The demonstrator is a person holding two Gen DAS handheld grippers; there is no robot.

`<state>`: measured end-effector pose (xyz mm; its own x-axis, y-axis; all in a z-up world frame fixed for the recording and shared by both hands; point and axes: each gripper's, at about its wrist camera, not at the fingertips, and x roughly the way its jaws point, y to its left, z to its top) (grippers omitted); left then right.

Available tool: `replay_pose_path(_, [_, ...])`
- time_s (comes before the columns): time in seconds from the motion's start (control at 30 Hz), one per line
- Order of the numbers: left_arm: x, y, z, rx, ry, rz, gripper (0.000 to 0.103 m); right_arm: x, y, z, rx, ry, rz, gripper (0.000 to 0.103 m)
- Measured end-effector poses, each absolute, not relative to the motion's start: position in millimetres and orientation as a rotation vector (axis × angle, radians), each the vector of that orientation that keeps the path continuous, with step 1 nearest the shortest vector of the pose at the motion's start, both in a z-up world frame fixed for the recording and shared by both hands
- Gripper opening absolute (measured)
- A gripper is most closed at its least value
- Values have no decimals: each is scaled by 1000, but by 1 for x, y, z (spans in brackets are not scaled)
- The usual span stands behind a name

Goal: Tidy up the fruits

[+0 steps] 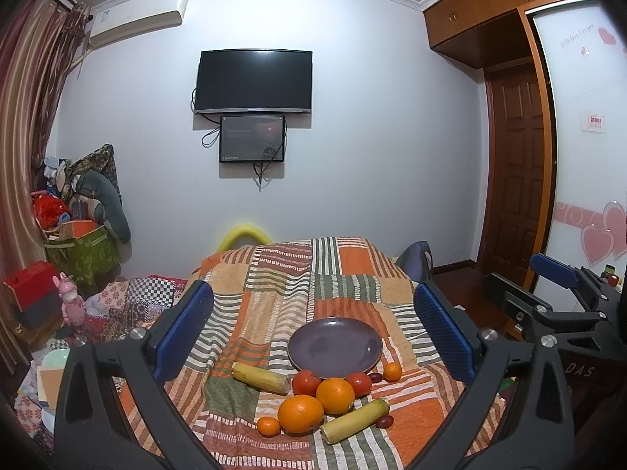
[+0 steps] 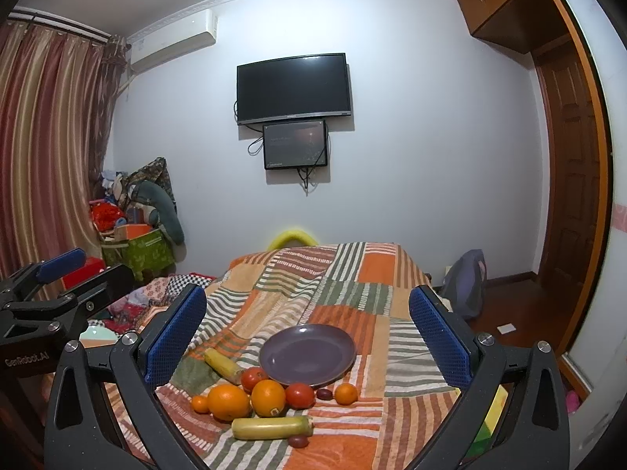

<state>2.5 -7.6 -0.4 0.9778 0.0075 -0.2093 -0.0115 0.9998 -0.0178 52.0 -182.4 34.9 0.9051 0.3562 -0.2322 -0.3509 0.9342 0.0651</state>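
An empty purple plate [image 1: 335,346] [image 2: 307,354] lies on a striped patchwork cloth [image 1: 282,297] [image 2: 376,313]. In front of it sit two big oranges [image 1: 301,413] [image 2: 228,401], two red tomatoes [image 1: 306,382] [image 2: 299,394], two small tangerines [image 1: 392,371] [image 2: 346,393], two yellow corn pieces [image 1: 354,420] [image 2: 272,427] and two dark red dates [image 1: 384,421] [image 2: 298,441]. My left gripper [image 1: 313,331] hangs open above and short of the fruit, holding nothing. My right gripper [image 2: 309,331] is likewise open and holds nothing; it also shows at the right edge of the left wrist view [image 1: 556,293].
The cloth covers a table whose edges drop off left and right. Piled bedding and boxes [image 1: 78,313] lie low on the left, a green crate [image 2: 137,250] stands by the curtain. A wooden door [image 1: 517,180] and a blue bag [image 2: 466,282] are on the right. A TV [image 1: 254,80] hangs on the far wall.
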Motion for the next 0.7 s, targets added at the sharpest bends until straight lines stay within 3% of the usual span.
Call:
replay_pose_path(0.1, [5, -7, -3, -17, 218, 8, 99, 56, -184, 32, 29, 262, 386, 102])
replay_pose_path(0.37, [32, 7, -22, -13, 331, -8, 71, 73, -183, 9, -31, 344, 419, 77])
replay_pose_path(0.7, [76, 33, -82, 11, 579, -23, 58, 112, -188, -48, -64, 607, 421, 49])
